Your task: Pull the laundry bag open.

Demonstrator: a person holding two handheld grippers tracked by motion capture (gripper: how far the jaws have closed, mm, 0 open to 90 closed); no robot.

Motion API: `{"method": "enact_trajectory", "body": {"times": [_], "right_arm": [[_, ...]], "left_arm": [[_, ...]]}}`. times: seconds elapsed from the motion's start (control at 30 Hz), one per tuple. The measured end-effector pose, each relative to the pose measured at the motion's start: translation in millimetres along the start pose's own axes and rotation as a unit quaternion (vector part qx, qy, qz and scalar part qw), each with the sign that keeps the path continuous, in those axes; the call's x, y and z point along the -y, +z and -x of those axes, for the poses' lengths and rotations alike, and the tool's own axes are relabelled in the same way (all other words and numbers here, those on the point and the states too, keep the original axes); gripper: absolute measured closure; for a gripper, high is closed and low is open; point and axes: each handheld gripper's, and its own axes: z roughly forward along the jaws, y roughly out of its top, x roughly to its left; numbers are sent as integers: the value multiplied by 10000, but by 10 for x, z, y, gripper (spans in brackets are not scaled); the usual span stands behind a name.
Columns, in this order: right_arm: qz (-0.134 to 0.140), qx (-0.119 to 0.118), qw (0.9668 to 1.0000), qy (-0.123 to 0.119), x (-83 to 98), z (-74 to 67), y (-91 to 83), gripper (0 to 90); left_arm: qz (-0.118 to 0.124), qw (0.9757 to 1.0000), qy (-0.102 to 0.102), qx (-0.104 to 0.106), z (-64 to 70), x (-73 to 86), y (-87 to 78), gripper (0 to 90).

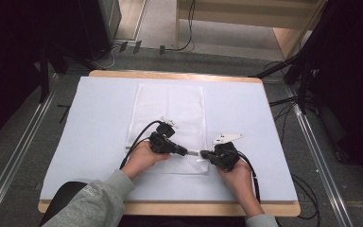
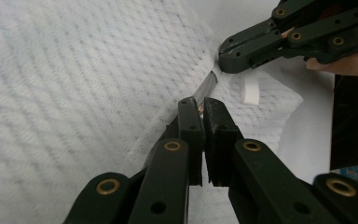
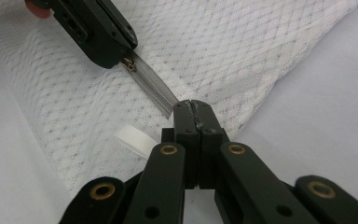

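A white mesh bag (image 1: 170, 111) lies flat in the middle of the table, its grey zipper (image 1: 194, 153) along the near edge. My left gripper (image 1: 185, 152) is shut on the zipper pull (image 3: 130, 64), a small coppery piece between its jaws. My right gripper (image 1: 203, 153) is shut on the zipper's end at the bag's near right corner. The two point at each other, a short stretch of zipper (image 3: 151, 84) taut between them. In the left gripper view my own gripper (image 2: 201, 105) faces the right gripper (image 2: 228, 56). A white loop tag (image 3: 133, 139) sticks out beside the corner.
A pale blue cover (image 1: 99, 123) spreads over the wooden table (image 1: 170, 208). A dark chair back (image 1: 64, 196) sits at the near left corner. Cables (image 1: 283, 104) run on the floor to the right, and black stands (image 1: 45, 71) rise at the far left.
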Motion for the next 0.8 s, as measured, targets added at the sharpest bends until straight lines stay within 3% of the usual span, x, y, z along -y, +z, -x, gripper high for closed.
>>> {"method": "enact_trajectory", "body": {"times": [0.8], "right_arm": [[-25,-29,10000,14,-3,4,-2,900]], "left_arm": [[53,9999,-68,-69,-45,64,-172,881]]}}
